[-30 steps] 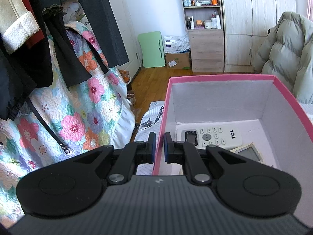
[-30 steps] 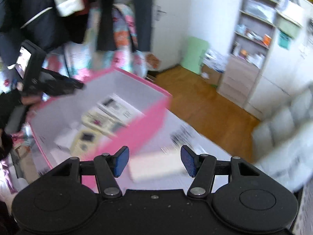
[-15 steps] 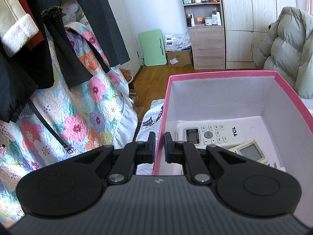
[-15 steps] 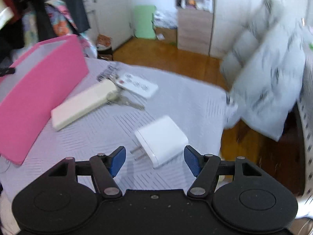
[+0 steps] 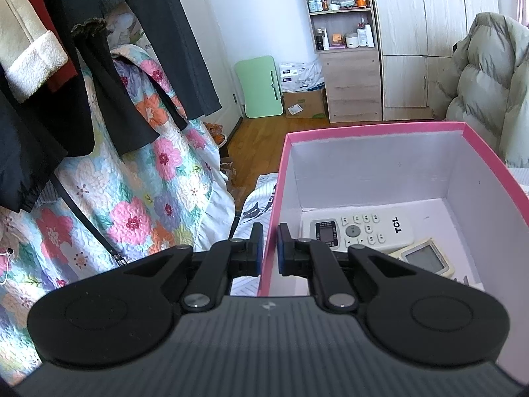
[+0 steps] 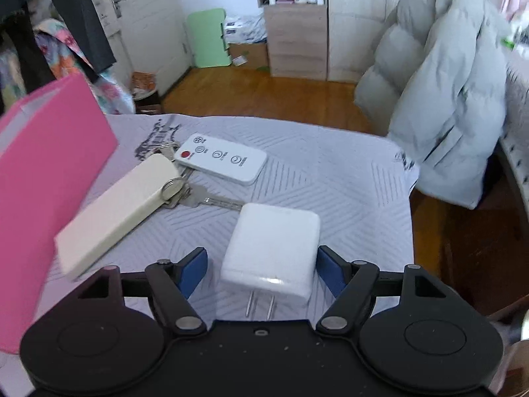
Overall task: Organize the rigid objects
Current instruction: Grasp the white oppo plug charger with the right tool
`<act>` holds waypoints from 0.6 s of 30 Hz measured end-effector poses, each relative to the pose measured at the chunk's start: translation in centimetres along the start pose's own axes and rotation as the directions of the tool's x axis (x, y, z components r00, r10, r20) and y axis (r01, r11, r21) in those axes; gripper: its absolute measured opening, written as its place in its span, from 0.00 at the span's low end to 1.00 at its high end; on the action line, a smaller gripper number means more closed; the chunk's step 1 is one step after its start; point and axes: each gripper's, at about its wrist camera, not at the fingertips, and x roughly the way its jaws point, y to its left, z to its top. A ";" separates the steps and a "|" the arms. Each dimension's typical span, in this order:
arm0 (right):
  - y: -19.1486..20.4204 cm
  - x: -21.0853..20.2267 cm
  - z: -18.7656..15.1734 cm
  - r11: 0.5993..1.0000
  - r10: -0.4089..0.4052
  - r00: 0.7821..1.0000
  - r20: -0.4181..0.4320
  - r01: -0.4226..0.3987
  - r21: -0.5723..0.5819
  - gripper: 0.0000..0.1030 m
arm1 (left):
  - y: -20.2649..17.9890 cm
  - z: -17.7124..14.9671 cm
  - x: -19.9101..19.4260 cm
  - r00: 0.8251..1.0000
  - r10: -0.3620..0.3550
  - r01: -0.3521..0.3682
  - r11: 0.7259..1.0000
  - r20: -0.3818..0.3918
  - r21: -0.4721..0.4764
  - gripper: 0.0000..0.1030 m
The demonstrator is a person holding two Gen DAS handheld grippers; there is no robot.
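Observation:
My left gripper [image 5: 270, 248] is shut on the left wall of the pink box [image 5: 373, 129], one pad on each side of it. Inside the box lie a white TCL remote [image 5: 360, 230] and a cream remote with a screen [image 5: 423, 258]. My right gripper [image 6: 263, 269] hangs low over the bed, jaws opening, with a white plug charger [image 6: 274, 241] between the pads but untouched, its prongs facing me. Beyond the charger lie a bunch of keys [image 6: 198, 198], a cream rectangular block [image 6: 119, 211] and a flat white remote [image 6: 221, 158]. The pink box [image 6: 49, 172] stands at the left.
The grey patterned bedspread [image 6: 330, 172] ends at the far and right edges, over wooden floor [image 6: 264, 96]. A grey puffer jacket [image 6: 439, 99] hangs at the right. Dark clothes [image 5: 82, 82] and a floral quilt [image 5: 132, 198] hang left of the box.
My right gripper has swung away from the box, come down over the bed, and its jaws have widened around the white charger. The left gripper has stayed clamped on the box wall.

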 end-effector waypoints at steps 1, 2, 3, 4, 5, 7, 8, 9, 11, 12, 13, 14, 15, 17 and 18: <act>0.3 0.0 0.0 1.000 -0.023 1.000 0.006 0.023 -0.009 0.75 | 0.0 0.0 0.0 1.000 0.001 -0.001 1.000 -0.001 0.000 0.08; 0.5 0.0 -0.1 0.999 -0.042 0.999 0.017 0.042 -0.012 0.71 | 0.0 0.0 0.0 1.000 0.001 -0.001 1.000 -0.003 0.001 0.08; 0.6 0.0 -0.2 0.998 -0.054 0.998 0.028 0.055 -0.013 0.68 | 0.0 0.0 0.0 1.000 0.000 0.000 1.000 -0.004 -0.001 0.08; 0.7 -0.2 -0.4 0.997 -0.072 0.996 0.048 0.073 -0.019 0.60 | 0.1 0.0 0.0 1.000 0.000 0.000 1.000 -0.008 -0.004 0.08; 0.6 -0.4 -0.5 0.997 -0.070 0.996 0.056 0.071 -0.024 0.60 | 0.0 0.0 0.1 1.000 0.001 -0.001 1.000 -0.009 -0.002 0.08; 0.4 -0.9 -0.8 0.997 -0.081 0.994 0.071 0.081 0.002 0.60 | 0.1 0.1 0.1 1.000 -0.001 0.001 1.000 -0.008 -0.006 0.08; 0.4 -1.3 -1.0 0.997 -0.080 0.993 0.092 0.079 0.017 0.60 | 0.1 0.1 0.1 1.000 -0.004 0.004 1.000 -0.008 -0.010 0.08; 0.4 -1.9 -1.2 0.998 -0.062 0.992 0.113 0.059 0.027 0.60 | 0.2 0.1 0.1 1.000 -0.005 0.005 1.000 -0.009 -0.009 0.08; 0.8 -3.2 -1.4 0.999 -0.037 0.989 0.141 0.030 0.045 0.59 | 0.0 0.2 0.2 1.000 -0.001 0.001 1.000 -0.013 -0.004 0.08; 1.2 -3.8 -1.4 0.999 -0.039 0.986 0.160 0.034 0.032 0.59 | 0.1 0.2 0.2 1.000 -0.002 0.002 1.000 -0.014 -0.005 0.08; 1.8 -4.4 -1.2 0.999 -0.040 0.984 0.173 0.039 0.006 0.59 | 0.1 0.2 0.2 1.000 -0.002 0.002 1.000 -0.014 -0.007 0.08; 2.2 -4.8 -1.0 0.999 -0.039 0.983 0.180 0.040 -0.003 0.59 | 0.0 0.2 0.2 1.000 -0.002 0.002 1.000 -0.013 -0.008 0.08; 2.5 -5.3 -0.8 0.999 -0.034 0.982 0.184 0.036 -0.004 0.59 | 0.0 0.2 0.2 1.000 -0.002 0.002 1.000 -0.013 -0.008 0.08; 3.1 -6.4 -0.5 1.000 -0.007 0.980 0.199 0.009 -0.010 0.59 | 0.1 0.2 0.2 1.000 -0.002 0.002 1.000 -0.014 -0.007 0.08; 3.4 -6.8 -0.4 1.000 0.005 0.978 0.208 -0.002 -0.011 0.59 | 0.1 0.2 0.2 1.000 -0.002 0.002 1.000 -0.014 -0.007 0.08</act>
